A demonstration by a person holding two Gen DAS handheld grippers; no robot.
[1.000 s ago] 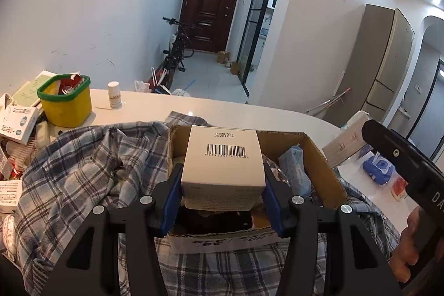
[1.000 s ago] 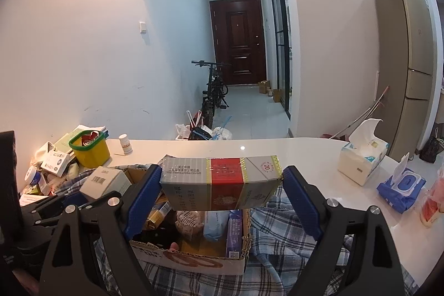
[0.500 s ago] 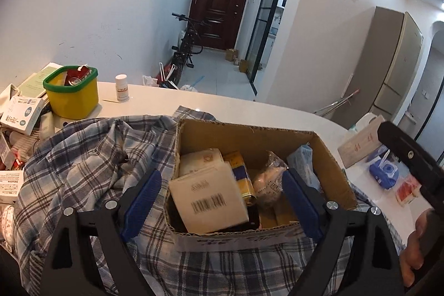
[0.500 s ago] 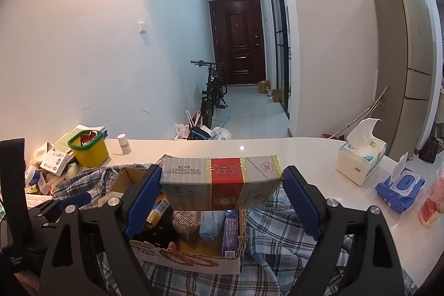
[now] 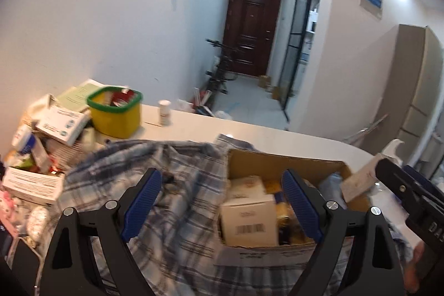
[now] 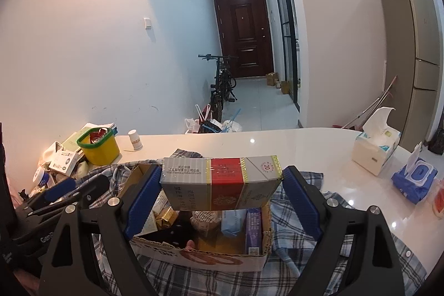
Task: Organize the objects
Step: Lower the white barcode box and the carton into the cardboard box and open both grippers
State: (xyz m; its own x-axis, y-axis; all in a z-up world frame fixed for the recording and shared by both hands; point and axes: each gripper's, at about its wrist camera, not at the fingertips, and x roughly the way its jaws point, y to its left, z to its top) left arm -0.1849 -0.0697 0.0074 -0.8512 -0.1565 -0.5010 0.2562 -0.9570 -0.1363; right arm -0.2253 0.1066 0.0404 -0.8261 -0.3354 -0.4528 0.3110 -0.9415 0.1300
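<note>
The right gripper [image 6: 221,186] clamped a carton [image 6: 220,182] above the box [image 6: 199,254]. The left gripper [image 5: 222,201] gaped empty over the shirt [image 5: 166,185]; at its 3 o'clock, a white package [image 5: 249,222] lay in the box [image 5: 277,165].

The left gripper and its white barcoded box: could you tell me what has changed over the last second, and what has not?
The left gripper let go of the white barcoded box, which now lies in the cardboard box; the gripper opened and swung left over the plaid shirt. The right gripper is unchanged, still clamped on the cigarette carton above the cardboard box.
</note>
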